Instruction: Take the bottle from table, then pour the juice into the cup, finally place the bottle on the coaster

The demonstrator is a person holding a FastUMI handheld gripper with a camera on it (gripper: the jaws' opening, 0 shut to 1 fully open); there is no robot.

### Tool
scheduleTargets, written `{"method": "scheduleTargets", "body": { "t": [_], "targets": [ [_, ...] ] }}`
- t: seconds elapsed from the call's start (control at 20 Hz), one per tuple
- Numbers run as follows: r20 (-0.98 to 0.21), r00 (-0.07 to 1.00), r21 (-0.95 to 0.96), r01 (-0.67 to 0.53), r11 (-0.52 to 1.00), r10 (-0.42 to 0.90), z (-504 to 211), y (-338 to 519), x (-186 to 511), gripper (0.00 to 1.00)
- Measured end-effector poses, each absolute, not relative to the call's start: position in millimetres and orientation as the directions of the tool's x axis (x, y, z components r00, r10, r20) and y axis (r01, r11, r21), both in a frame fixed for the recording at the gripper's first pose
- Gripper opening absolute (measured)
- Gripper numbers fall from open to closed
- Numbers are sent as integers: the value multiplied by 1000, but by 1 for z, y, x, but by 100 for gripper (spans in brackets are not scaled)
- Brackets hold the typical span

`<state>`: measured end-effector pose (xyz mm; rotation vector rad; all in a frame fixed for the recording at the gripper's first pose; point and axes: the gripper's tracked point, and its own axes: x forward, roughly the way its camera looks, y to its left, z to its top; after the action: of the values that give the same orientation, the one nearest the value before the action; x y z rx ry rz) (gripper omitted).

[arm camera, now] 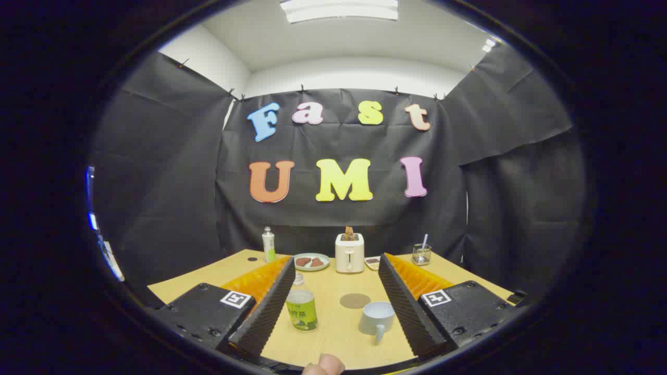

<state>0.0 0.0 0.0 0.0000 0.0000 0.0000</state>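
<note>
Small clear plastic bottle (301,310) with green label, upright near table's (333,341) front edge, between wide-spread empty claw (333,317) fingers, hard by the left one.

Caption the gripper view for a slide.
Open tool frames bottle, cup and coaster on the table; nothing grasped.

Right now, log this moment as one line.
phase: approach | gripper: open, empty | green-labelled clear plastic bottle: upright between jaws | pale blue mug: upright | round brown coaster: bare
</note>
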Motion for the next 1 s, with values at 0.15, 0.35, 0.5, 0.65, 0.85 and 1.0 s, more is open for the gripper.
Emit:
{"method": "scheduleTargets", "body": {
  "t": [0.15,0.35,0.5,0.65,0.85,1.0],
  "targets": [
    [-23,1000,-15,15,1000,-15,-5,0,5,100],
    [-17,1000,-15,-12,1000,11,-2,12,6,100],
    [-14,1000,-31,9,999,-10,0,11,4,100],
    [5,1000,-60,15,998,-15,2,11,5,100],
    [-50,997,-65,50,997,-53,-14,1,13,100],
    [-51,997,-66,59,996,-63,-14,-6,15,100]
  ]
}}
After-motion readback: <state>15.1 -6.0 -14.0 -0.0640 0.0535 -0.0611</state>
